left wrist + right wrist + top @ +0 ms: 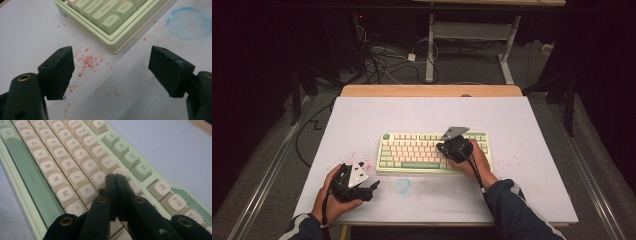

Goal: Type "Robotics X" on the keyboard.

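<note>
A pale green keyboard [434,152] with cream keys lies in the middle of the white table top [362,115]. My right gripper [443,148] is over its right half, shut with nothing between the jaws; in the right gripper view its tips [115,178] rest at the cream keys [85,166] near the I and K keys. My left gripper [373,186] is held low at the table's front left, open and empty. In the left gripper view its fingers [58,71] frame bare table just short of the keyboard's Ctrl corner [110,27].
Red specks [86,61] are scattered on the table by the keyboard's front left corner. A faint blue ring stain [402,185] marks the table in front of the keyboard. Cables [377,62] and a desk frame [472,35] lie on the floor beyond the table.
</note>
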Demonstrator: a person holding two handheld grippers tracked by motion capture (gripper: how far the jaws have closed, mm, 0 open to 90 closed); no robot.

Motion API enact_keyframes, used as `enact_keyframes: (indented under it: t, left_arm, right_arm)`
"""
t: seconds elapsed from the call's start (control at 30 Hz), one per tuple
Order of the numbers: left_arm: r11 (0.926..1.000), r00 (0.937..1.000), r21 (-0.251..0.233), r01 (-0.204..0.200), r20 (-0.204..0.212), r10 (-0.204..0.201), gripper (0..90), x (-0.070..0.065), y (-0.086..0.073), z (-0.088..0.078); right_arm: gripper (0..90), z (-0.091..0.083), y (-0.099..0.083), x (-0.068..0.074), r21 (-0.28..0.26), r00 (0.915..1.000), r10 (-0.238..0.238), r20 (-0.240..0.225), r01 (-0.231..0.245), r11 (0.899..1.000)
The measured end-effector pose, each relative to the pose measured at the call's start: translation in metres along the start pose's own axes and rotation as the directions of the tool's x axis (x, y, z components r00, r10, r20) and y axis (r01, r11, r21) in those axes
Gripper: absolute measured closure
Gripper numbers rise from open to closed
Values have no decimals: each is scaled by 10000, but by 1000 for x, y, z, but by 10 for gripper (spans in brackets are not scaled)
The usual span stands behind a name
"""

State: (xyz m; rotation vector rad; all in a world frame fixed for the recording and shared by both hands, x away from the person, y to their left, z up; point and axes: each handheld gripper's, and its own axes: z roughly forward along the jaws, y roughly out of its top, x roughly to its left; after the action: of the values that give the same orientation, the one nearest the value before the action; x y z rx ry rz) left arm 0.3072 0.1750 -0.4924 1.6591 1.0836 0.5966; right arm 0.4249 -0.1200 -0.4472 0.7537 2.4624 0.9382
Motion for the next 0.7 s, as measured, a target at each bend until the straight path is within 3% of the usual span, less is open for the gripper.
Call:
enact_keyframes:
  t: [0.03, 0.17, 0.37, 0.6, 0.7]
  left_arm:
    - [10000, 10000, 53, -15, -15, 15, 195, 0, -1, 0]
    - [10000, 10000, 73, -21, 48, 20, 195, 0, -1, 0]
    - [9995, 9999, 269, -170, 23, 169, 195, 1, -2, 2]
    - [9991, 9997, 364, -219, 55, 217, 195, 0, -3, 3]
    - [9987, 9997, 450, -229, 45, 227, 195, 1, -4, 3]
  right_arm:
    - [900, 1, 0, 1, 226, 10000, -83, -17, 83, 9997]
    - [895, 0, -1, 6, 164, 9997, -239, 66, 238, 9996]
    - [888, -12, 0, 7, -387, 9998, -181, 33, 182, 9991]
    - [818, -32, -1, 4, -1156, 10000, -21, 59, 28, 9933]
    - [764, -40, -2, 5, -1414, 9995, -116, 297, 157, 9898]
